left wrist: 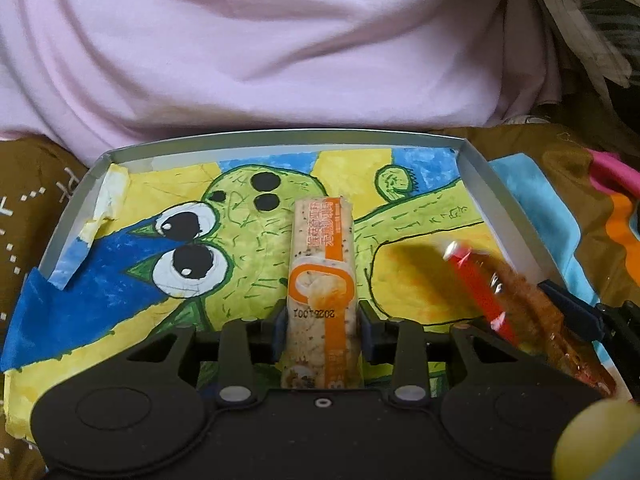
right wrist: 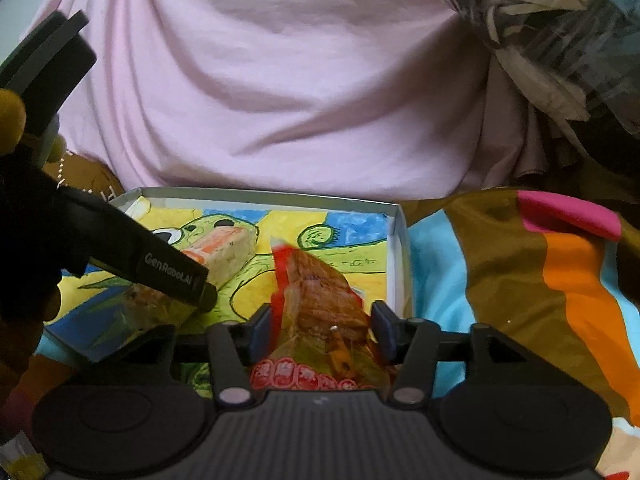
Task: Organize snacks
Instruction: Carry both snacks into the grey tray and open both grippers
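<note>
A shallow grey tray (left wrist: 280, 136) lined with a painted green cartoon drawing rests on a blanket. A long snack bar (left wrist: 322, 248) in an orange and speckled wrapper lies on the drawing. It sits between the fingers of my left gripper (left wrist: 322, 328), whose pads stand just off its sides, so the gripper is open. A clear packet with red edging and brown snack inside (right wrist: 320, 300) leans between the fingers of my right gripper (right wrist: 322, 328), which is open with small gaps at both pads. The tray (right wrist: 260, 194) and the bar (right wrist: 224, 248) also show in the right wrist view.
A pink cloth (left wrist: 280, 40) bulges right behind the tray's far rim. A brown blanket with blue, orange and pink patches (right wrist: 520, 280) spreads to the right. A grey patterned cloth (right wrist: 540, 20) hangs at the upper right. The left gripper's body (right wrist: 172, 276) crosses the tray's left side.
</note>
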{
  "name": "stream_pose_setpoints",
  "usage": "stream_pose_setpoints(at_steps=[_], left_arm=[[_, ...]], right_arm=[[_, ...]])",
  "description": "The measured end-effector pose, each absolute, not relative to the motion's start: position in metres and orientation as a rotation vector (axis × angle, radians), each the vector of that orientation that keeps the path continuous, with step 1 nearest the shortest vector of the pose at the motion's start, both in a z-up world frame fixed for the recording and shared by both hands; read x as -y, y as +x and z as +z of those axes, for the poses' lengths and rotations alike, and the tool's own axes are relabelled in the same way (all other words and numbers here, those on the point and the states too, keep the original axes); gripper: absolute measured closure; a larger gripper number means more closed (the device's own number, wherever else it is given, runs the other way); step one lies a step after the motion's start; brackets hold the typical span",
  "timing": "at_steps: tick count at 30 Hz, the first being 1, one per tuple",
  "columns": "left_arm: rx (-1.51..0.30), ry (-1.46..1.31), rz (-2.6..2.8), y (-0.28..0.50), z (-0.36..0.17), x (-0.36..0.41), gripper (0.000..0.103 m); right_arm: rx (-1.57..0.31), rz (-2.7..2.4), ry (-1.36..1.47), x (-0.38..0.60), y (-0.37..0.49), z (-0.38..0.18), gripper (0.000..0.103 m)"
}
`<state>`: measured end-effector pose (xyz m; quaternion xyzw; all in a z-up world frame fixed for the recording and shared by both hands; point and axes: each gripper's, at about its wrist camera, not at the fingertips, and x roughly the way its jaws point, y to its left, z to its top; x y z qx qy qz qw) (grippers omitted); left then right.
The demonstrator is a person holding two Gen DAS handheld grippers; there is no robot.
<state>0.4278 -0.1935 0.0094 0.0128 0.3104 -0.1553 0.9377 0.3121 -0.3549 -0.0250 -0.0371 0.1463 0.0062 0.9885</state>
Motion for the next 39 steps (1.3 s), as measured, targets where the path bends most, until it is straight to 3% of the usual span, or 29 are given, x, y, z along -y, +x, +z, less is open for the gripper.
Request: stream_pose_setpoints(at_steps=[5,15,17,21,39], left_arm=[[-0.635,-0.017,-0.285,0.423,0.009,0.183,0.050],[-0.558,-0.045,-0.223,0.396,0.028,0.158,0.012],[-0.537,-0.053,-0.210,0.388,0.032,0.153,0.005],[-0.503,-0.060,-0.188,0.373,0.040,0.145,0.001],[-0.376,-0.011,-0.123,0.275,0.052,0.112,0.001]], right_arm=[[-0.287,0.024,-0.086,0.350,0.312,-0.026,0.034],[-0.247,0.006,-0.010,0.351,0.299,-0.012,0.004],[-0.236,-0.008,-0.003,0.349,0.294,-0.007,0.002],[-0.216,-0.018,0.001,0.347,0.281,0.004,0.000],[-0.182,-0.094,-0.016,0.339,0.205,0.038,0.000]])
